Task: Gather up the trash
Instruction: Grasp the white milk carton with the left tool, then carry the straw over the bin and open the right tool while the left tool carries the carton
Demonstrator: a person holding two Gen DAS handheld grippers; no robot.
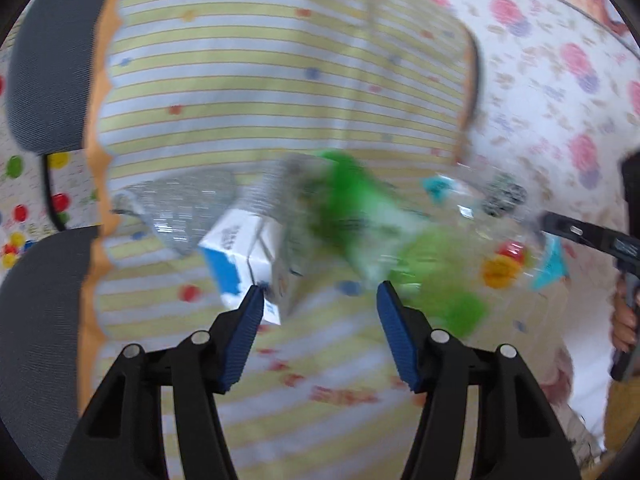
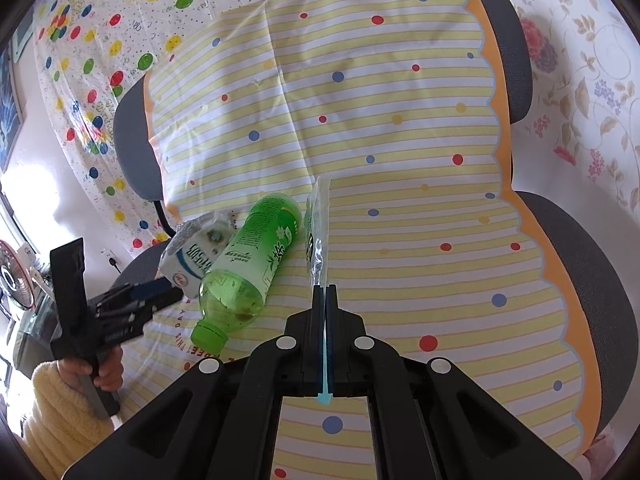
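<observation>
My left wrist view is badly smeared by motion: the trash reads only as green and clear streaks, and I cannot make out outlines there beyond the blue-and-white carton and a crinkled silver foil wrapper behind it. The right wrist view is sharp. It shows a green plastic tea bottle lying on its side on the yellow-striped, dotted cloth that covers a grey fabric chair, cap pointing toward the near edge of the seat, with the carton touching it on its left side. The carton's far end is partly hidden by the foil.

My right gripper is clenched on the near edge of a clear plastic snack bag with green print, which I see edge-on, so its face is unreadable; the bag stands up from the fingers just beside the bottle. In the left view that bag is a transparent blur with turquoise corners.

My left gripper is released, blue pads spread wide, hovering just before the carton's near corner with nothing between them. In the right view it shows at the seat's left edge, held in a hand with a cream fleece sleeve, its fingers partly hidden behind the carton.
</observation>
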